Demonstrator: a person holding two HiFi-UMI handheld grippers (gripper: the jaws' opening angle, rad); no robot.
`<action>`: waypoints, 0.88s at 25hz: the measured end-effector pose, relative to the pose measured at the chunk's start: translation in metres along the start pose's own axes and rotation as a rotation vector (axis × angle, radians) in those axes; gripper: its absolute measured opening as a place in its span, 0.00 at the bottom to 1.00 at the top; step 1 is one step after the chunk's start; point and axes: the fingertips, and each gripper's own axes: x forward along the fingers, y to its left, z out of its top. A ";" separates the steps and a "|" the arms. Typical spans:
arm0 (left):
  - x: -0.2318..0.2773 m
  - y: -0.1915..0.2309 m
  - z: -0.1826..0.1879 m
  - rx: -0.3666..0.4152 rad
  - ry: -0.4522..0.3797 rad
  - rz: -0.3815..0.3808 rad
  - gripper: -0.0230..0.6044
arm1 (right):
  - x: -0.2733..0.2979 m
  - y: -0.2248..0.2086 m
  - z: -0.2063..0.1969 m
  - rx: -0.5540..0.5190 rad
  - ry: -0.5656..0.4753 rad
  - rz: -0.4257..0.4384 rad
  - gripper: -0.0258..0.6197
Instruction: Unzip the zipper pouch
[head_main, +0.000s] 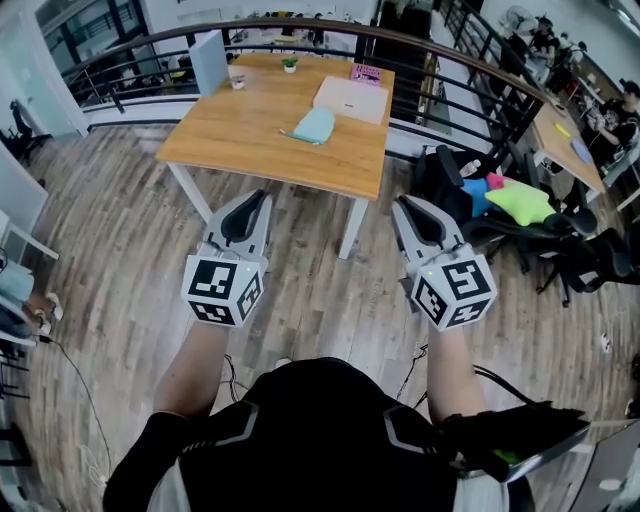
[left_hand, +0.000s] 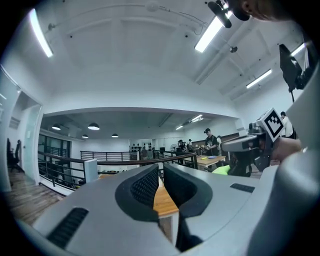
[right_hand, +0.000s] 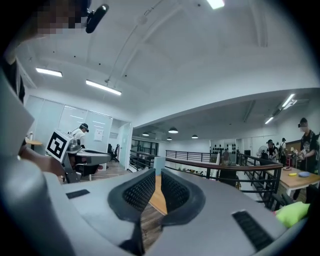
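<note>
Head view first, then each gripper view: both my grippers empty, pouch well ahead of them.
Head view: my left gripper (head_main: 256, 198) and right gripper (head_main: 402, 203) sit side by side, well short of the wooden table (head_main: 240, 140); the light blue zipper pouch (head_main: 314, 125) lies on it, ahead of and between them, touched by neither. Left gripper view: my jaws are closed almost tip to tip on nothing. Right gripper view: my jaws stand a thin slit apart, nothing between them, with tabletop showing through the gap.
</note>
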 end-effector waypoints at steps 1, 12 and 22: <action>0.000 0.002 -0.001 0.008 -0.001 0.012 0.09 | 0.001 0.001 0.001 -0.009 -0.012 0.002 0.12; 0.004 0.023 -0.017 -0.028 0.014 -0.050 0.36 | 0.023 0.006 -0.004 0.001 0.000 -0.020 0.33; 0.008 0.072 -0.024 -0.024 -0.004 -0.048 0.34 | 0.060 0.032 -0.001 -0.026 0.008 -0.045 0.35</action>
